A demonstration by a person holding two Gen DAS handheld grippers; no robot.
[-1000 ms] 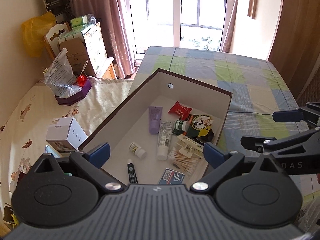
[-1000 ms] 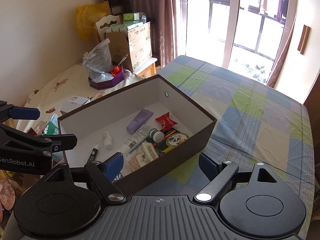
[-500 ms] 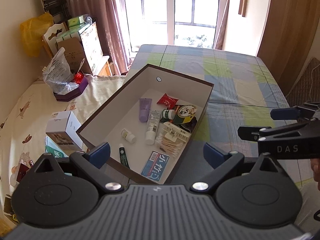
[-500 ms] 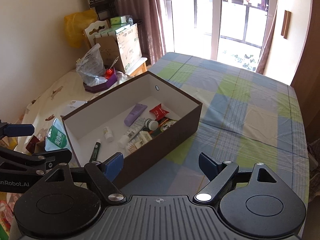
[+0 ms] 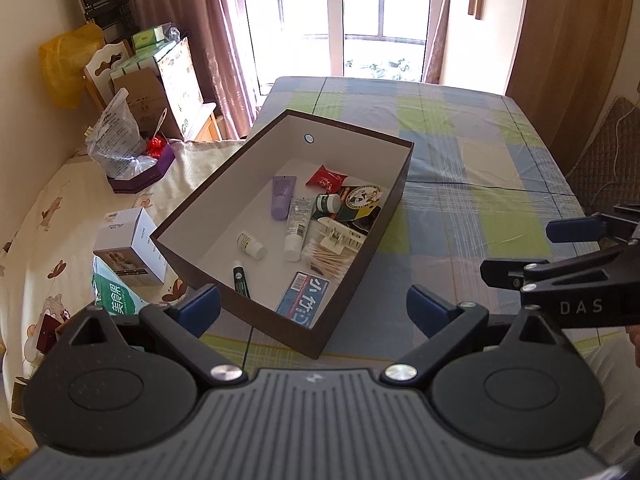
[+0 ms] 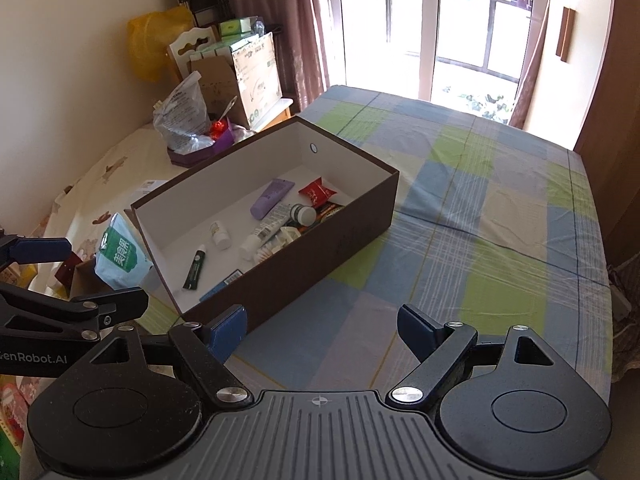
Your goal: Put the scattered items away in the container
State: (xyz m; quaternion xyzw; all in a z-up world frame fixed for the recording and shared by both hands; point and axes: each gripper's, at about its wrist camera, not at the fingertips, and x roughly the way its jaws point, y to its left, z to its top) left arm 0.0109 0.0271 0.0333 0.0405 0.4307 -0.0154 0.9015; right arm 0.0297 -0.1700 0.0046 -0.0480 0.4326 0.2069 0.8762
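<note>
The brown cardboard box (image 5: 362,276) with a white inside lies on the checked bedsheet (image 5: 472,184), ahead of and between both pairs of fingers. Its long axis runs from the near corner by the left gripper (image 5: 312,308) away toward the window. Inside, a purple tube (image 5: 282,196) and a white tube (image 5: 295,228) lie roughly along that axis, caps toward the fingers. Beside them are a red sachet (image 5: 326,178), a green-capped bottle (image 5: 328,202), a small white bottle (image 5: 251,245), a dark green tube (image 5: 241,280), cotton swabs (image 5: 326,258), a white clip (image 5: 340,236) and a blue packet (image 5: 305,299) nearest the fingers. Both grippers hover empty, fingers spread apart; the right gripper (image 6: 322,330) is nearer than the box's long side. Left of the left fingers, on the cartoon-print bedding, sit a white carton (image 5: 130,246) and a green-and-white pouch (image 5: 114,295).
</note>
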